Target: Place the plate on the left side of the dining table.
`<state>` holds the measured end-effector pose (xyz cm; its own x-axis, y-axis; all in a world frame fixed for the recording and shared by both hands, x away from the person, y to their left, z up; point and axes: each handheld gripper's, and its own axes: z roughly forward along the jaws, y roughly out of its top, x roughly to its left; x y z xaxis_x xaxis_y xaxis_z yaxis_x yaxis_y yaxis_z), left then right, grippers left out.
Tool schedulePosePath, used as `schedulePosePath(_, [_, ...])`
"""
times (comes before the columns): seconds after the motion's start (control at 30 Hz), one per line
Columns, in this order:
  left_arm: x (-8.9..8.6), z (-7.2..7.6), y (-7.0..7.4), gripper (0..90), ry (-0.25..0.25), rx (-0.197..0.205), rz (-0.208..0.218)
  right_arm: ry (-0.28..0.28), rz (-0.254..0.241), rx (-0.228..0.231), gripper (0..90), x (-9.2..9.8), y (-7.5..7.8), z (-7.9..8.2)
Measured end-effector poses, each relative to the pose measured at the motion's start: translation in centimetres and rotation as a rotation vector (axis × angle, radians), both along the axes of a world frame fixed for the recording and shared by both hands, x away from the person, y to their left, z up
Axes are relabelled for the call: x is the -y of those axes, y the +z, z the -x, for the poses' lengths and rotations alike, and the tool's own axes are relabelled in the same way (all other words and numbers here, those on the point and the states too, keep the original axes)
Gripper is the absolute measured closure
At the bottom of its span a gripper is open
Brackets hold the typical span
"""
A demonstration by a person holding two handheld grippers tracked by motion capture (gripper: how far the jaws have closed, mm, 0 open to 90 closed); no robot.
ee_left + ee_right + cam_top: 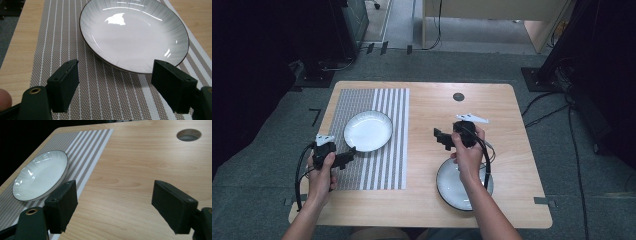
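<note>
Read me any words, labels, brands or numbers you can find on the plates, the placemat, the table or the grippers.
None: no readable text anywhere.
Plate on the placemat: plain white, no mark.
Striped placemat: stripes and dots only.
Second plate: no mark.
Table: bare wood grain.

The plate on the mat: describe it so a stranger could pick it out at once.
Start at the wooden table; its left half carries a striped mat. The plate lies on the mat's far part, by the left gripper. The other plate sits on bare wood, under the right forearm.
</note>
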<state>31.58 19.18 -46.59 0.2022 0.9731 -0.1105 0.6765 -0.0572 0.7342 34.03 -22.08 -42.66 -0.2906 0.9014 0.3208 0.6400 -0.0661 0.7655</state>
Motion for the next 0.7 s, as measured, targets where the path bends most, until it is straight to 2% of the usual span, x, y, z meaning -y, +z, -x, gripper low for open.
schedulePosePath(0.27, [-0.6, 0.9, -1.1, 22.6, 0.008, -0.02, -0.017, -0.043, 0.008, -0.015, 20.1, 3.5, -1.1, 1.3])
schedulePosePath(0.47, [-1.0, 1.6, -1.5, 22.6, 0.007, -0.018, -0.029, -0.079, 0.008, -0.012, 20.1, 5.9, -1.5, 2.4])
schedulePosePath(0.7, [-1.6, 2.7, -2.3, 22.6, 0.01, -0.03, -0.022, -0.108, 0.02, -0.009, 19.9, 8.1, -2.1, 3.6])
